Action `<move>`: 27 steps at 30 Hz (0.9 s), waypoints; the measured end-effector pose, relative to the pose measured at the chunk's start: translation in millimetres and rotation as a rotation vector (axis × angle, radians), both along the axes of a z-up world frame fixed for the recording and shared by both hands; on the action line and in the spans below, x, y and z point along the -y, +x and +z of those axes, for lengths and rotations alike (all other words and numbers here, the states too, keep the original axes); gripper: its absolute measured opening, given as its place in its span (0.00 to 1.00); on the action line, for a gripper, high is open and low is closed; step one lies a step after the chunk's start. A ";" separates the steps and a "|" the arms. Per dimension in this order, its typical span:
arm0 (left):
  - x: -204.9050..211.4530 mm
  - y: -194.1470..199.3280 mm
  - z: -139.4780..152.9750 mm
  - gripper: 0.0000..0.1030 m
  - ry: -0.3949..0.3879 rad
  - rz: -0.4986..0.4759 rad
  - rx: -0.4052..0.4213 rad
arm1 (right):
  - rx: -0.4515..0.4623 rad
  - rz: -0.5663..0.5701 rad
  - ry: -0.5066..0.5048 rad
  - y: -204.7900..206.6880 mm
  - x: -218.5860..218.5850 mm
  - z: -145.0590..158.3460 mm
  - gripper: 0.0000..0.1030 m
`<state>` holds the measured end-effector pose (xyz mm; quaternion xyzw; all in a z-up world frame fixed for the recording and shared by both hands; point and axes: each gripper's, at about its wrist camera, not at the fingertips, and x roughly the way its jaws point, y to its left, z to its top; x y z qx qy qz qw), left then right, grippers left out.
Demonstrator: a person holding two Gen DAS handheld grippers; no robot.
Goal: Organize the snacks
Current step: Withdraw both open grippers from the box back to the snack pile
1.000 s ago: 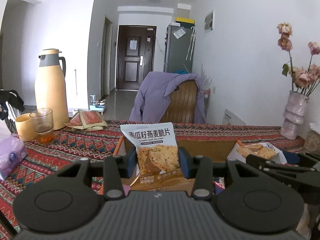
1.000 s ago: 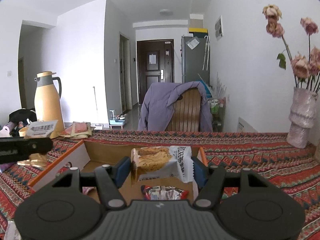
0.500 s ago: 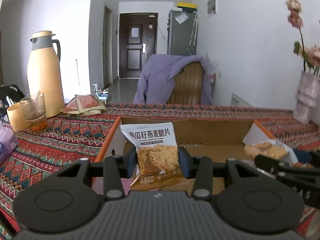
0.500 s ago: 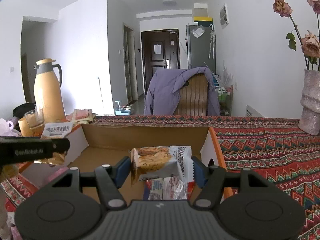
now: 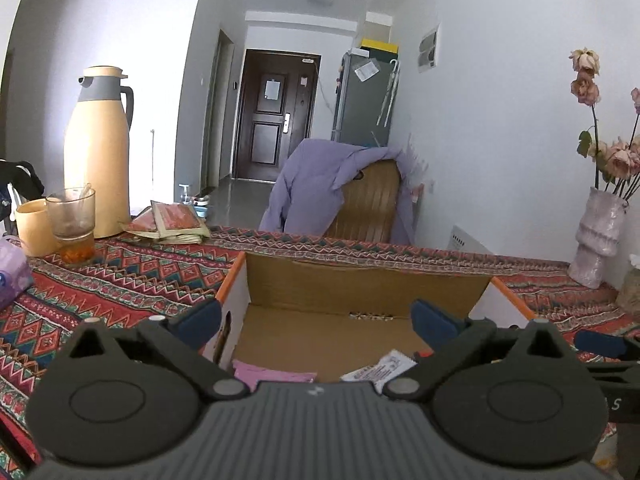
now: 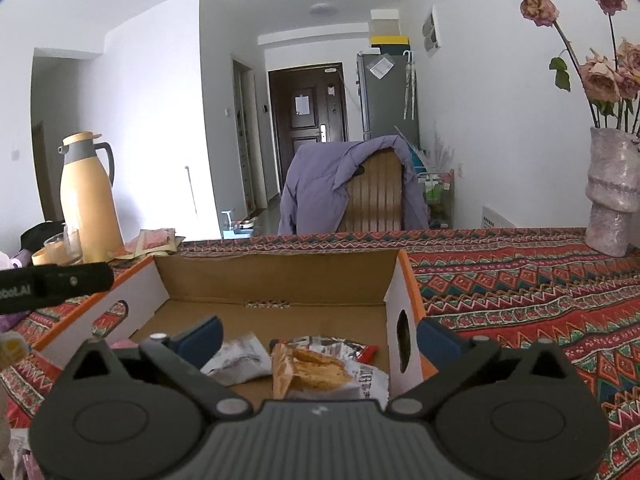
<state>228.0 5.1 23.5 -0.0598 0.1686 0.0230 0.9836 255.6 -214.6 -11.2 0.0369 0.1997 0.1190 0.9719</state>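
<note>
Both tools, left (image 5: pixel 316 322) and right (image 6: pixel 318 338), have just been opening and stand wide over the box (image 6: pixel 280 280) on the tabletop (image 6: pixel 520 280); nothing sits between their pads. The snacks (image 6: pixel 308 368) lie inside the box.

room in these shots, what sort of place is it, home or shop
Most likely a home, a dining area by an entry hall. A table with a patterned cloth holds a thermos and a vase of dried roses; a jacket hangs over a chair, and beyond stand a fridge and a door.

Far half of the cardboard box (image 6: pixel 280 280) lies bare; packets (image 6: pixel 308 368) crowd its near end.
</note>
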 end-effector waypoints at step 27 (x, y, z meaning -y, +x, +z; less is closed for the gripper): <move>1.6 -78.0 46.8 1.00 0.043 0.020 0.062 | 0.078 0.013 -0.001 -64.2 -0.4 55.2 1.00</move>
